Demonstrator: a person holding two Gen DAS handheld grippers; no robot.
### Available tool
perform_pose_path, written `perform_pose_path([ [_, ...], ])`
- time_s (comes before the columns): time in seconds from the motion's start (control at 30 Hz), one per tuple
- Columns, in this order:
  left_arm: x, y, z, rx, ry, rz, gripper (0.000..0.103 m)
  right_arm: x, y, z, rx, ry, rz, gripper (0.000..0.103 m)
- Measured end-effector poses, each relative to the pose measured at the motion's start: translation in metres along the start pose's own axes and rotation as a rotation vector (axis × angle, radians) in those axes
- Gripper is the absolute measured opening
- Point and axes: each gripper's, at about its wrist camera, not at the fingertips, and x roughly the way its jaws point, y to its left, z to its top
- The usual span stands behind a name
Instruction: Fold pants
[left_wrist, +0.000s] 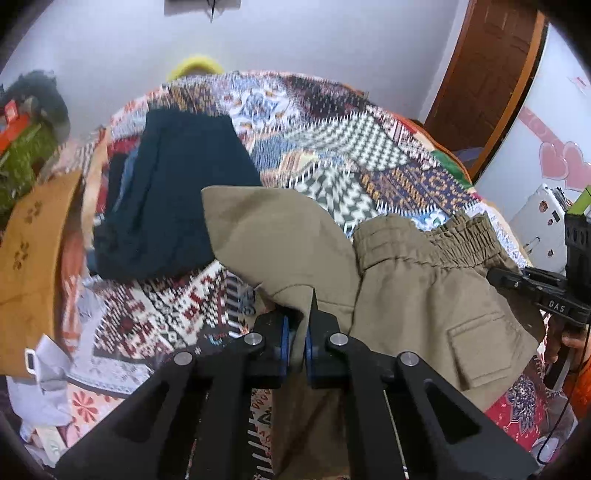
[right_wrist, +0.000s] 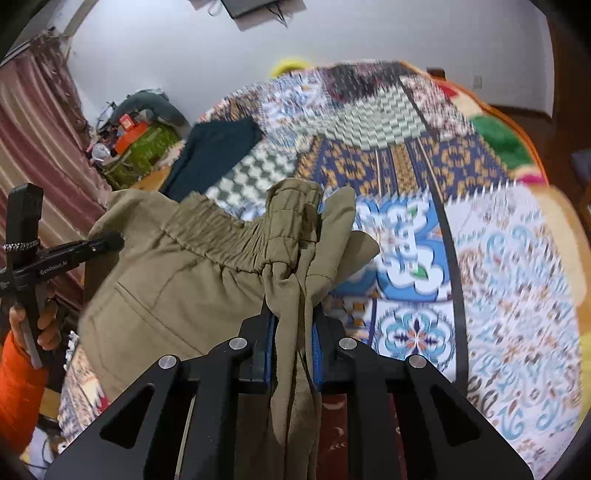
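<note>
Olive-khaki cotton pants w/ gathered elastic waistband (left_wrist: 424, 280) lifted partly off bed, bunched, hanging between both tools. Left gripper (left_wrist: 296, 332), black w/ blue pads: jaws nearly together, thin fold of khaki fabric pinched between pads; cloth runs up from pads into a peaked flap. Right gripper (right_wrist: 294, 332), same build: jaws narrow, clamped on thick twisted bundle of the pants (right_wrist: 207, 266) near waistband end; fabric trails down between the fingers toward the lens. Waistband ruching visible in both views; patch pocket (left_wrist: 480, 350) on rear panel faces left wrist cam. In left view the right tool shows at far right edge, hand on its grip (left_wrist: 569, 339); in right view the left tool sits at far left, hand (right_wrist: 40, 325) in orange sleeve (right_wrist: 18, 384) holding it. Under the pants: bed w/ multicolour patchwork-print cover (left_wrist: 351, 147), blurred. Dark navy folded garment (left_wrist: 173, 199) lying on cover beyond the pants, apart from them. Tan cloth w/ paw prints (left_wrist: 33, 258) at left edge of bed. Brown wooden door (left_wrist: 491, 70) far right; striped curtain (right_wrist: 37, 155) in right view at left.
</note>
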Motion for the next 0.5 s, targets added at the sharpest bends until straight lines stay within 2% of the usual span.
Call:
perform_pose_path([
  [0.27,-0.038,0.009,0.036,0.023,-0.108,0.073,0.005,-0.015,0.032,0.051,-0.103,-0.103,-0.001,0.013],
  [0.5,-0.057,0.041,0.074,-0.006,-0.179,0.143,0.005,-0.007,0.06,0.105,-0.181,-0.177,0.002,0.013],
])
